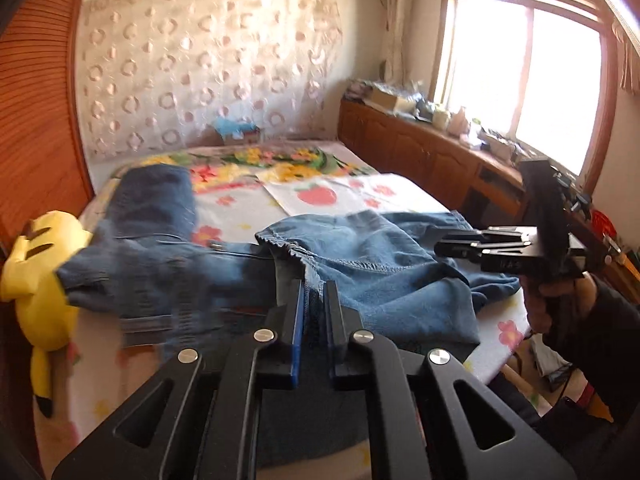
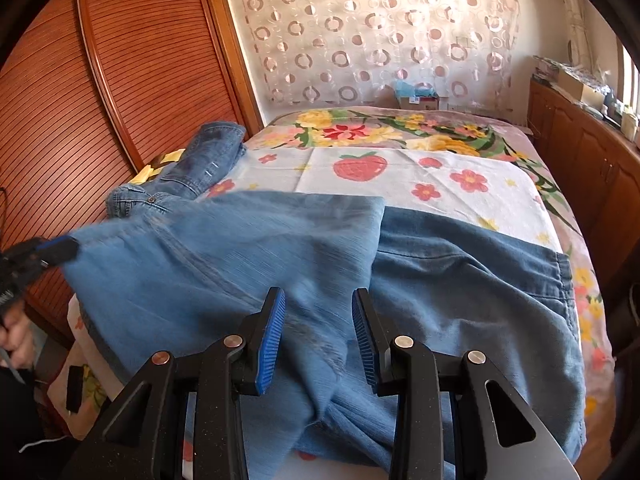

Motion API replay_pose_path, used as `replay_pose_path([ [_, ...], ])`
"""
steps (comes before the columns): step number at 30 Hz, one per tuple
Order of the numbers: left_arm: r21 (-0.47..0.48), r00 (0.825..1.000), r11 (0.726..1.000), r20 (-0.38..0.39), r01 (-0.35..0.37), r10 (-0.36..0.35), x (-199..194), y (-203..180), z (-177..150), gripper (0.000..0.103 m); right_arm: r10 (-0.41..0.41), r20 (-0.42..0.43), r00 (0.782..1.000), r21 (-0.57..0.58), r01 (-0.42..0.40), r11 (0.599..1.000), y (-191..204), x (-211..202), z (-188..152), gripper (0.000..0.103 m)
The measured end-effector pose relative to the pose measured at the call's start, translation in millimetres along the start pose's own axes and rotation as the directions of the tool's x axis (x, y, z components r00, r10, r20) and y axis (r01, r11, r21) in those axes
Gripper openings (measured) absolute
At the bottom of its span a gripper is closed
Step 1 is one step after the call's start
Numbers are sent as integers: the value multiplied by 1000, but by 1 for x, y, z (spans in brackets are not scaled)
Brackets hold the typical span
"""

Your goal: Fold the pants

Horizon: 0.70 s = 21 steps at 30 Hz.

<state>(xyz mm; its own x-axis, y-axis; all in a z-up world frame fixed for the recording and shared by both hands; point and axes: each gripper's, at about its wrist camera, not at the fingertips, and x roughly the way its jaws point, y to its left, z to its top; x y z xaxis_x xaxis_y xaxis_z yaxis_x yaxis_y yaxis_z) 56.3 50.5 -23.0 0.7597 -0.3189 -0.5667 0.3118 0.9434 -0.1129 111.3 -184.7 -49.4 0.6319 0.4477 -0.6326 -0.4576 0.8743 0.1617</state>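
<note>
Blue denim pants (image 1: 360, 264) lie across the near end of the bed, one leg reaching back left (image 1: 156, 196). My left gripper (image 1: 314, 296) is shut on a bunched edge of the denim. In the right wrist view the pants (image 2: 460, 280) spread wide, with a lighter layer (image 2: 240, 248) folded over on the left. My right gripper (image 2: 319, 312) hangs open just above the cloth, holding nothing. It shows in the left wrist view (image 1: 460, 246) at the right. The left gripper shows at the left edge (image 2: 60, 250), pinching the lighter layer's corner.
The bed has a floral sheet (image 2: 440, 176) with a strawberry print. A yellow plush toy (image 1: 36, 276) sits at the bed's left edge. A wooden wardrobe (image 2: 100, 92) stands left; low wooden cabinets (image 1: 420, 148) with clutter run under the window at right.
</note>
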Motion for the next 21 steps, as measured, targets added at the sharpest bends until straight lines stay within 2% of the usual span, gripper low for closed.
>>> replay_pose_path([
  [8, -70, 993, 992, 38, -108, 110, -47, 43, -15, 10, 26, 1, 1000, -17, -26, 1000, 3, 6, 1, 36],
  [14, -102, 990, 985, -39, -137, 134, -27, 57, -29, 11, 37, -14, 999, -31, -38, 999, 8, 15, 3, 36],
  [18, -100, 989, 984, -51, -144, 140, -18, 60, -28, 26, 39, -19, 999, -43, -39, 998, 11, 17, 2, 36],
  [20, -92, 987, 984, -55, -153, 149, -15, 64, -25, 39, 32, -19, 999, -52, -33, 998, 9, 17, 2, 36],
  [21, -88, 987, 984, -51, -154, 150, -12, 65, -22, 53, 31, -18, 999, -53, -32, 998, 10, 17, 2, 36],
])
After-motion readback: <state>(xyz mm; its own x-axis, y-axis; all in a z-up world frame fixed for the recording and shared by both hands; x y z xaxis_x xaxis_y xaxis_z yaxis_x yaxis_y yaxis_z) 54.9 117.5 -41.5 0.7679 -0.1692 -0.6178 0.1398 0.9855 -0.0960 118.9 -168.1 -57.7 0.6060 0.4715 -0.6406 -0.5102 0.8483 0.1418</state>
